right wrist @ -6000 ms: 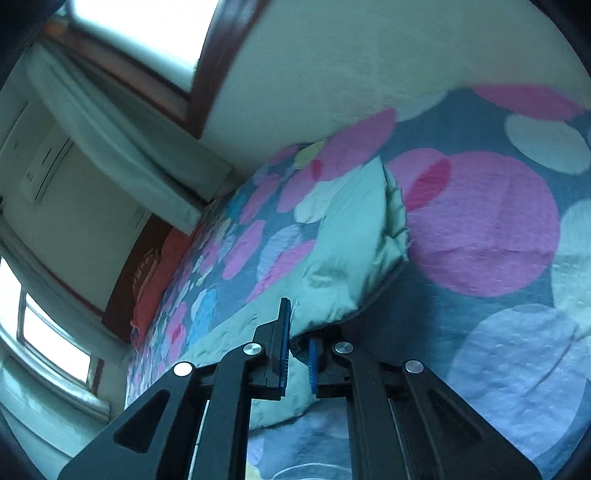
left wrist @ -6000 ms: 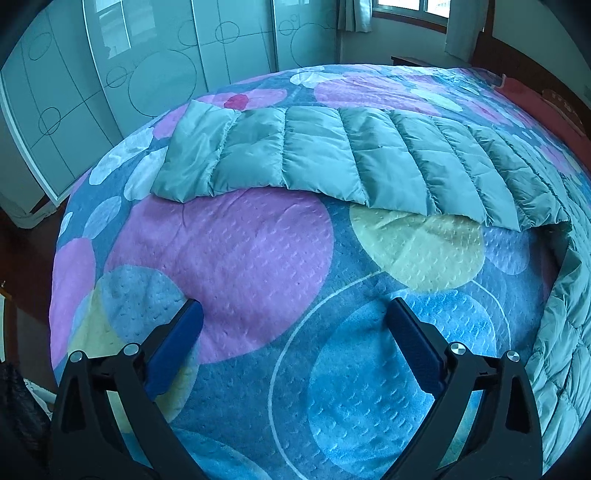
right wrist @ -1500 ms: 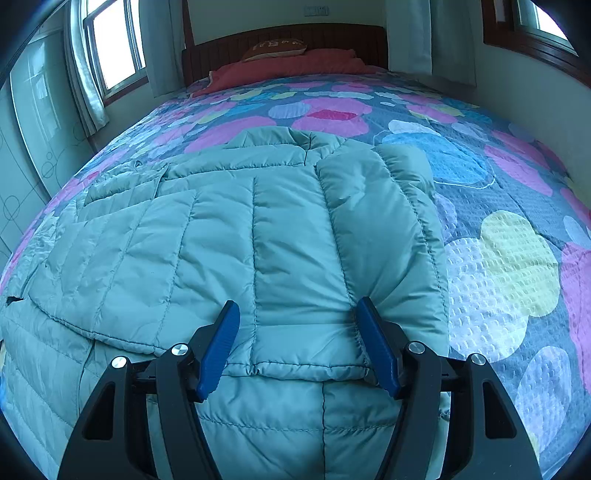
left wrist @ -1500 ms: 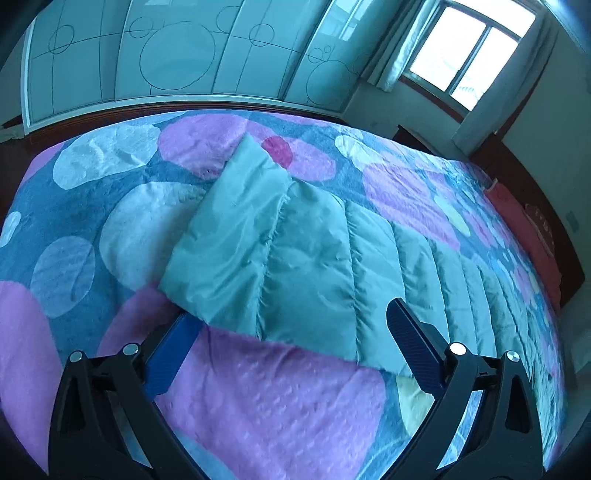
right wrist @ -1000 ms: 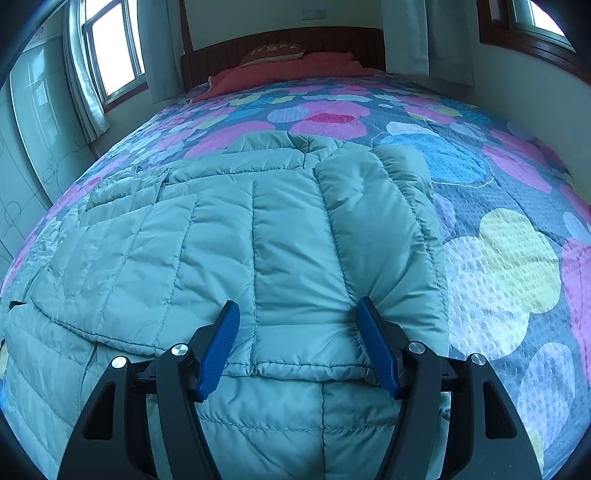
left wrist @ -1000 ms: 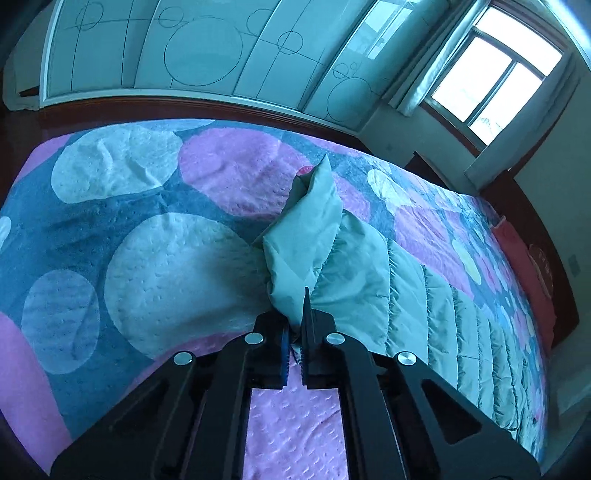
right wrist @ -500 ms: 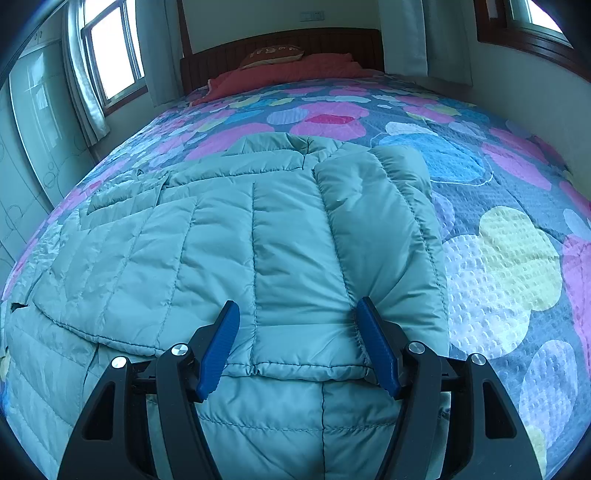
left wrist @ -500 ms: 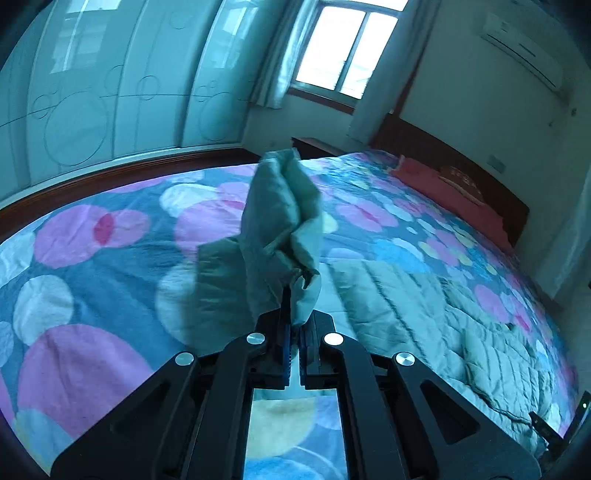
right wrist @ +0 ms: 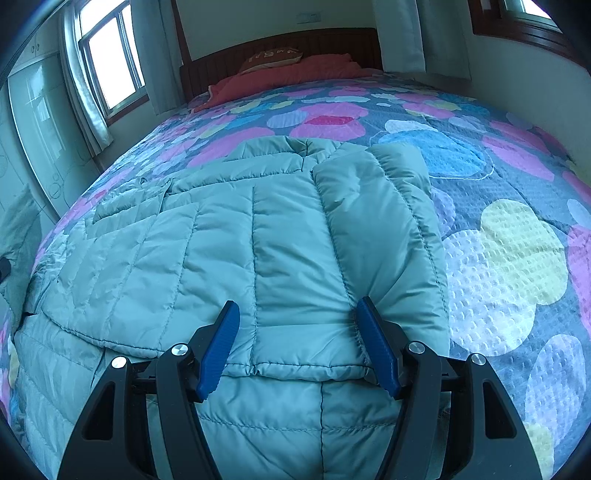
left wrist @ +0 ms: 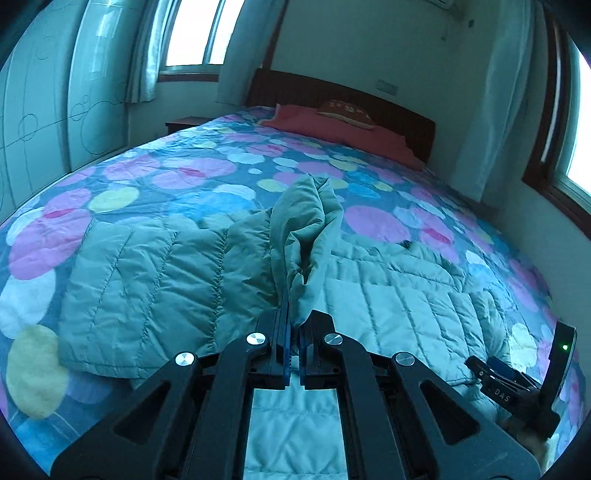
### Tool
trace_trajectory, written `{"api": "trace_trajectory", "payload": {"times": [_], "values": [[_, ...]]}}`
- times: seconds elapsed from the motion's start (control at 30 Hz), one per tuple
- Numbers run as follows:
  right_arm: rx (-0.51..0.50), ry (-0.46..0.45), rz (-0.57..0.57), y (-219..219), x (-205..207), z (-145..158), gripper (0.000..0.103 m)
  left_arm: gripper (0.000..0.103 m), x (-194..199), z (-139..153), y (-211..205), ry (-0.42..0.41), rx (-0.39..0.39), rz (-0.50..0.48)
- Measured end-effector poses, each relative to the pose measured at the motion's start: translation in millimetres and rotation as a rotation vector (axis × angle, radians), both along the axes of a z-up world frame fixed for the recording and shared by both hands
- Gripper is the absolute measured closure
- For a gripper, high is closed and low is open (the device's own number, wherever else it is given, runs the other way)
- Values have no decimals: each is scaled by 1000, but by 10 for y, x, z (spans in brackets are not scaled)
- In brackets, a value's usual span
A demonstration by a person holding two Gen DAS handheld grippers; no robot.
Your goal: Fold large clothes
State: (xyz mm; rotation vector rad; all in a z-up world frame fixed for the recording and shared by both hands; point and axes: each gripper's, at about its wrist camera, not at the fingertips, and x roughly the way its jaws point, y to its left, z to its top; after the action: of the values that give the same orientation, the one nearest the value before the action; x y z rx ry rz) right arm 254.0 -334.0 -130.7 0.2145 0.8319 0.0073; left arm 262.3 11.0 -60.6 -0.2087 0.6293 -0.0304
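Note:
A pale green quilted jacket (left wrist: 388, 306) lies spread on the bed. In the left wrist view my left gripper (left wrist: 293, 326) is shut on the end of its left sleeve (left wrist: 306, 236), which stands bunched above the fingers, over the jacket's body. The rest of that sleeve trails back to the left (left wrist: 147, 280). In the right wrist view my right gripper (right wrist: 299, 336) stands open and low over the jacket (right wrist: 221, 258), its blue pads (right wrist: 221, 343) on either side of the lower end of the other sleeve (right wrist: 373, 221), which lies folded flat onto the front. The right gripper (left wrist: 517, 384) also shows at the lower right of the left wrist view.
The bedspread (right wrist: 506, 251) has coloured circles. A red pillow (left wrist: 332, 129) and a dark headboard (left wrist: 406, 118) are at the far end. A wall (right wrist: 528, 70) runs close along the bed's right side. Wardrobe doors (left wrist: 44, 122) and a window (left wrist: 192, 33) stand to the left.
My left gripper has stayed shut on the sleeve end, lifted it off the bedspread and carried it across over the jacket's body, turning toward the headboard. The right gripper has kept still.

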Motion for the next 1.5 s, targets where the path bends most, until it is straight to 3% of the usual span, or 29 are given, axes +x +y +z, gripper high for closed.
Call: {"api": "trace_trajectory", "payload": {"times": [0.27, 0.57, 0.6, 0.67, 0.7, 0.73, 0.87, 1.0, 1.23, 1.43, 1.5], "values": [[36, -9, -2, -42, -10, -9, 38, 101, 149, -379, -727, 76, 49, -115], [37, -9, -2, -38, -8, -10, 37, 100, 234, -604, -923, 161, 74, -155], [35, -8, -1, -31, -10, -11, 37, 98, 222, -588, -916, 160, 71, -155], [31, -5, 5, -13, -4, -10, 34, 80, 169, -533, -888, 157, 60, -163], [27, -1, 9, -4, 3, -10, 33, 64, 124, -495, -862, 152, 56, -164], [23, 3, 14, 0, 12, -9, 31, 57, 81, -453, -832, 146, 53, -161], [1, 26, 3, 40, 18, 45, 31, 53, -132, -302, -587, 129, 33, -151], [72, 19, -14, 108, -38, 206, 31, 52, -331, -192, -119, 114, 16, -81], [164, -6, 87, 698, 69, 497, 31, 52, -487, -93, 814, 89, 53, 128], [195, 52, 172, 1221, 283, 379, 31, 52, -472, -202, 1243, 129, 34, 209], [189, 96, 192, 1323, 347, 278, 50, 52, -477, -230, 1280, 135, 35, 214]]}}
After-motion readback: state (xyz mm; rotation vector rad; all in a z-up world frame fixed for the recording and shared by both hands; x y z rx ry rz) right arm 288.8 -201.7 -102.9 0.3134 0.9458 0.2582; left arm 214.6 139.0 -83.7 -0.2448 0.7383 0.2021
